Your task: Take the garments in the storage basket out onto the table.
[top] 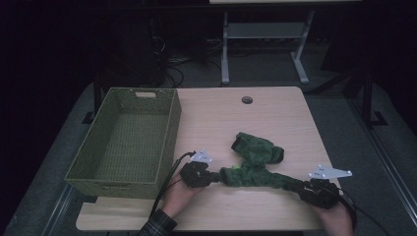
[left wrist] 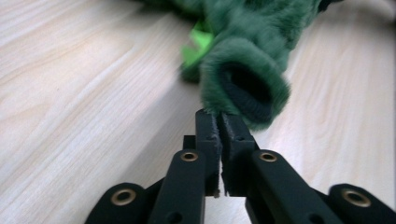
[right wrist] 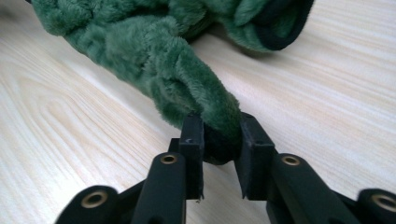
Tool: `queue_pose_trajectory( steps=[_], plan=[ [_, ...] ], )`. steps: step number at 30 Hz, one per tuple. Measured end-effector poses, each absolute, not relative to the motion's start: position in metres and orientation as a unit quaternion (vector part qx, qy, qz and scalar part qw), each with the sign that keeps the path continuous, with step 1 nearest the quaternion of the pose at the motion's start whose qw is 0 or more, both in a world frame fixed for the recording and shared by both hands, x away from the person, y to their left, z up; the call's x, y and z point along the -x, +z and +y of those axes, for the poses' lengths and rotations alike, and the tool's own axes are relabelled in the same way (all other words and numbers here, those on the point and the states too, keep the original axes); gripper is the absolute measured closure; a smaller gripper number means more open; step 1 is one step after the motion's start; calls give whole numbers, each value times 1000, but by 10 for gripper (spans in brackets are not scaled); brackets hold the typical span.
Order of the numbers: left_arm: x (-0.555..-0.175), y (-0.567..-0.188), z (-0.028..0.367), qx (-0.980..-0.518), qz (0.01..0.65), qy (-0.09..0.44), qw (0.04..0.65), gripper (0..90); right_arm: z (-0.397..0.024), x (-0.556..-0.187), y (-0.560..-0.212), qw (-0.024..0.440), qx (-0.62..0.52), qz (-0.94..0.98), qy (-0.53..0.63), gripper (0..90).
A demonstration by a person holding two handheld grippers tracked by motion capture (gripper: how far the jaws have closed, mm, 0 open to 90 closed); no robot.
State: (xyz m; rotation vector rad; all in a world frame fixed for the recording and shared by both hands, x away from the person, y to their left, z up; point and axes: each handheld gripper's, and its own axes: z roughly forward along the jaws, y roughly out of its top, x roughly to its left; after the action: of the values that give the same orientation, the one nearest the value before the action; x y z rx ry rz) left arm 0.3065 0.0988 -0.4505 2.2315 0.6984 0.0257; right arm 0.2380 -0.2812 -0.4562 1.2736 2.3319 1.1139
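The green fuzzy garment [top: 255, 164] is lying on the wooden table [top: 275, 113], toward the near edge and right of the woven green basket [top: 125, 142]. From the high view it's stretched out between the two grippers: the left gripper [top: 212, 177] has one sleeve end, the right gripper [top: 301, 189] has the other, and the rest of it bunches up toward the middle of the table. Basket sits at the table's left edge, apart from the garment.

Left gripper view: the jaws are pretty much pressed together, pinching the rim of a sleeve cuff [left wrist: 245, 88], dark lining visible inside the opening. There's a bright green tag [left wrist: 198, 44] just behind it.

Right gripper view: the jaws are clamped on a rolled-up sleeve end [right wrist: 210, 112], fabric squeezed between the pads, with the rest of the garment trailing off across the tabletop.
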Motion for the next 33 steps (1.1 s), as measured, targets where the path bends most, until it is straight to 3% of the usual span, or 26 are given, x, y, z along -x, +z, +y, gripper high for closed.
queue_pose_trajectory(
  steps=[2,7,10,13,16,23,33],
  plan=[
    [-305,-445,99,-872,280,16,402,756,-281,-238,-455,149,-443,799,379,632],
    [-299,-420,103,-864,270,41,423,733,-289,-235,-447,176,-448,789,381,612],
    [-295,-407,103,-860,259,44,438,754,-293,-232,-438,186,-451,780,392,665],
    [-289,-403,97,-860,243,32,448,841,-288,-227,-427,189,-427,783,410,804],
    [-287,-408,85,-865,232,20,444,891,-280,-227,-425,184,-413,790,415,841],
    [-296,-439,59,-888,227,18,400,895,-264,-247,-442,168,-403,812,387,862],
    [-316,-464,60,-901,248,19,357,896,-267,-270,-465,155,-421,829,332,892]
  ],
)
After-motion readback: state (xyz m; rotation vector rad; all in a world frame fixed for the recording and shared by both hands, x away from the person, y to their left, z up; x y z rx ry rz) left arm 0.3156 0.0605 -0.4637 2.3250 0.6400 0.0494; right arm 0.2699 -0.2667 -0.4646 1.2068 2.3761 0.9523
